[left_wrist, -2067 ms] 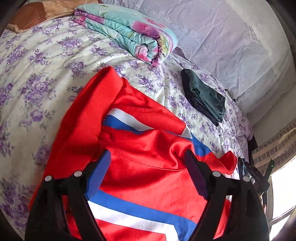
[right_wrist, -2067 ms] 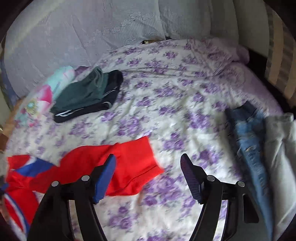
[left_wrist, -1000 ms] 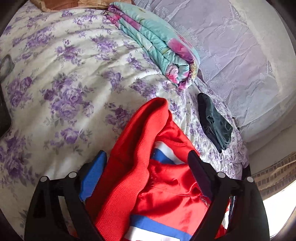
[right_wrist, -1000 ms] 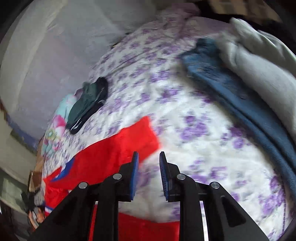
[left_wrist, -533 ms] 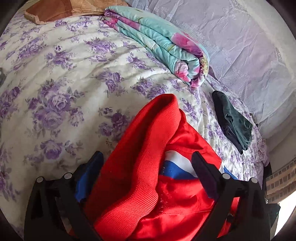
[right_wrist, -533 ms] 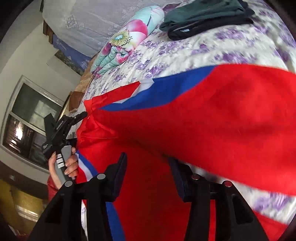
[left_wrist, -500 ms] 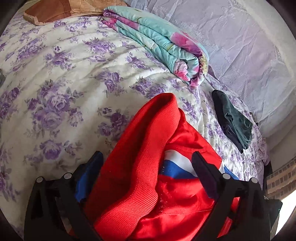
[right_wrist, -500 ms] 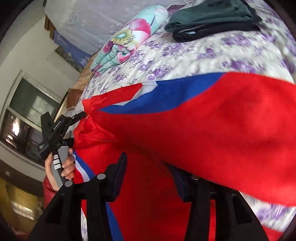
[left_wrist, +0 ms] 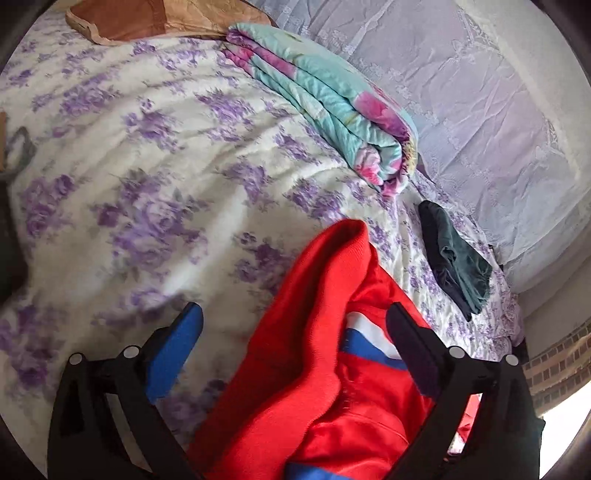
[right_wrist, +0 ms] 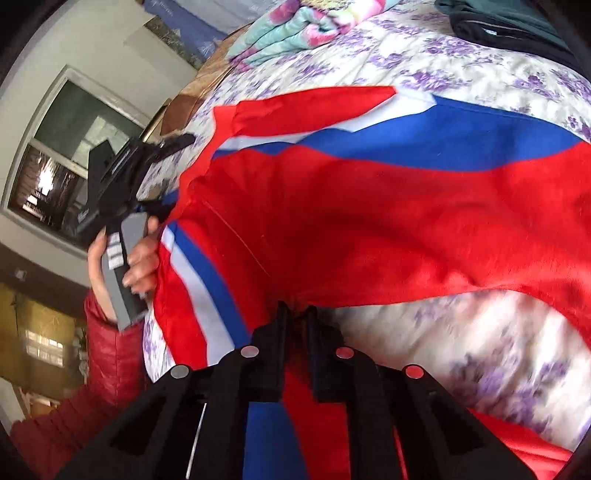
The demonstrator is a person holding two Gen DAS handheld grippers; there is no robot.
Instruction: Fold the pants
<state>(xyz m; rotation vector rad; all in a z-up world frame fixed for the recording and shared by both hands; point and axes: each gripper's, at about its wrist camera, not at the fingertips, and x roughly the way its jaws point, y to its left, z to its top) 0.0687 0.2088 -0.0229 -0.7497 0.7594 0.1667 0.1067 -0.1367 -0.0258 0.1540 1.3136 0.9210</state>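
Red pants (left_wrist: 325,387) with blue and white side stripes lie on the flowered bedsheet (left_wrist: 129,155). In the left wrist view the ribbed red waistband (left_wrist: 317,295) runs up between the fingers of my left gripper (left_wrist: 293,321). Its jaws are opening wide and the pads do not press the cloth. In the right wrist view the red pants (right_wrist: 406,221) spread across the bed. My right gripper (right_wrist: 295,317) is closing, with a fold of red cloth pinched between its pads at the pants' lower edge.
A folded floral blanket (left_wrist: 332,107) and a folded dark green garment (left_wrist: 454,258) lie near the lace-covered headboard (left_wrist: 498,110). A brown pillow (left_wrist: 155,18) sits at the far corner. A hand (right_wrist: 144,258) in a red sleeve holds the other gripper's grey handle (right_wrist: 118,266) by a window (right_wrist: 55,166).
My right gripper swung from the bare sheet near the jeans over to the red pants and closed on their cloth. My left gripper spread wider around the waistband.
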